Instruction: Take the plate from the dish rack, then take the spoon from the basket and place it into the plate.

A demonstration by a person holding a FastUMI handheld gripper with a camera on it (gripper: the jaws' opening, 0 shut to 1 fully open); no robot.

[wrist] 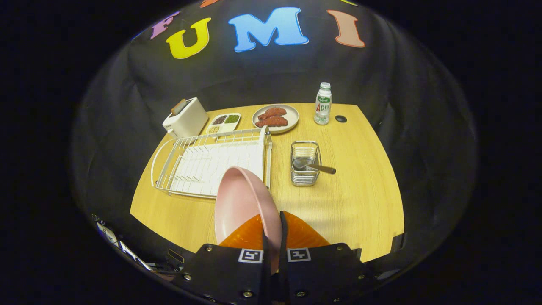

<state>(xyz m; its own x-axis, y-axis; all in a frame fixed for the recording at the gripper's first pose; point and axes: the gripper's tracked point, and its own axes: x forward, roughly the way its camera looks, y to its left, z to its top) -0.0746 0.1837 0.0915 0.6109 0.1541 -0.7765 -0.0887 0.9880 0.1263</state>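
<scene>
My gripper [273, 231] is shut on the rim of a pink plate [239, 203], which stands on edge between the orange fingers [302, 233] and hangs above the wooden table [355, 203]. Just beyond the plate lies the white wire dish rack [211, 163], with nothing standing in it. To the right of the rack stands a small wire basket [305, 164]; a metal spoon [315, 166] lies in it, its handle sticking out over the right side.
At the table's far side are a white toaster [185, 117], a divided tray of beans [223, 123], a plate of sausages [275, 117], a small bottle [323, 103] and a black cap [341, 119]. Bare tabletop lies ahead of the fingers, right of the rack.
</scene>
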